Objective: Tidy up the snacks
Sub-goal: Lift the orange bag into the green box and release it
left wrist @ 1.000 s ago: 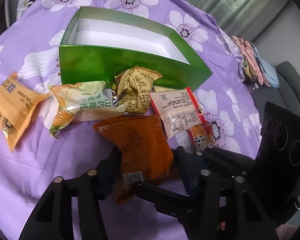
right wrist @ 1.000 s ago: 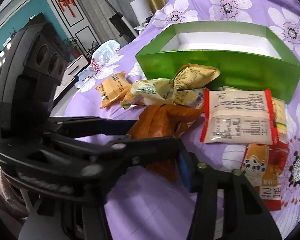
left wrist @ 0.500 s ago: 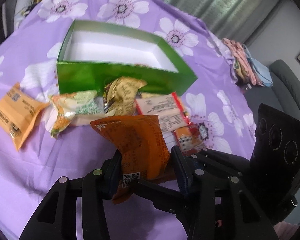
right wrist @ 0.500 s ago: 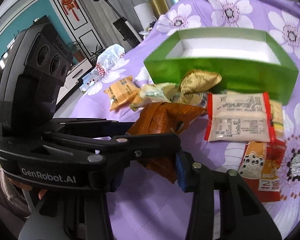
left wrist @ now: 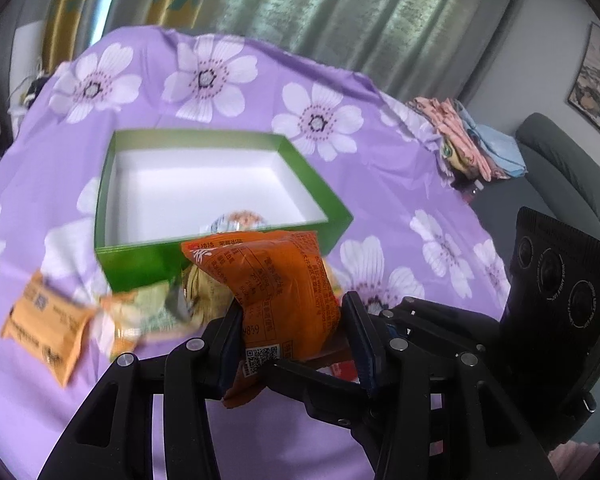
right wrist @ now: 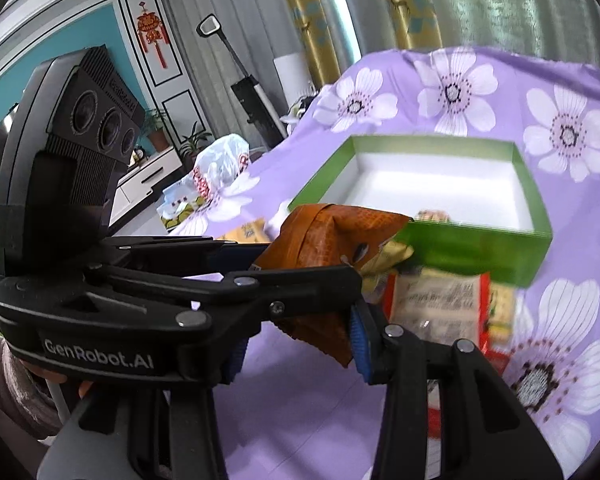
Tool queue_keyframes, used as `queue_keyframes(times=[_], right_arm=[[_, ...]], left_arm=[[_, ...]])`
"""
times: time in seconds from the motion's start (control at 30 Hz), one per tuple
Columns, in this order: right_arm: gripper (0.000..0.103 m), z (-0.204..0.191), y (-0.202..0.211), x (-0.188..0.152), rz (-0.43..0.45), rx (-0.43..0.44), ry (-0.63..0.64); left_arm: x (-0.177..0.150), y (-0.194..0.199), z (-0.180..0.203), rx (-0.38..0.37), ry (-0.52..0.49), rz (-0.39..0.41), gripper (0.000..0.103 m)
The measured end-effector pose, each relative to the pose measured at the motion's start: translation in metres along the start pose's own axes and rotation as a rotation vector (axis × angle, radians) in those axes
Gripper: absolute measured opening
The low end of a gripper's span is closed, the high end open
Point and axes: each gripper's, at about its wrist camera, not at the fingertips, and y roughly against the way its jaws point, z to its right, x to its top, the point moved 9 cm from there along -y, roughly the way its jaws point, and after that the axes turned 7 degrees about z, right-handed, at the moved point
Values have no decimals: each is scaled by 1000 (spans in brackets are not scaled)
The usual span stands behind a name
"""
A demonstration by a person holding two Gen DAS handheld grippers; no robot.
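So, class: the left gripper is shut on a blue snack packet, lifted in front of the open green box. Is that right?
Not quite. In the left wrist view the snack packet in the left gripper is orange, not blue. It is held up in front of the open green box.

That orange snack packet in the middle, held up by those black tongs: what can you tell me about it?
The orange snack packet is a puffy, crinkled pillow pouch of glossy foil-like film, printed with white and dark text and a QR code near its lower end. It stands roughly upright, clear of the purple flowered cloth, in front of the green box. The left gripper fingers pinch its two sides. The right gripper fingers flank its lower end; whether they press cannot be told.
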Motion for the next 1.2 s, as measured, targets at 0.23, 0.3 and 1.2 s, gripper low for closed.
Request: queue_keyframes(times=[0.23, 0.3, 1.2], right_arm=[[43, 21, -8, 34, 52, -21, 27], [43, 30, -12, 44, 66, -21, 32], [63, 98, -76, 66, 24, -132, -19]], left_arm=[[37, -17, 0, 3, -40, 48, 48], [46, -23, -1, 7, -47, 54, 48], [74, -90, -49, 165, -40, 17, 86]])
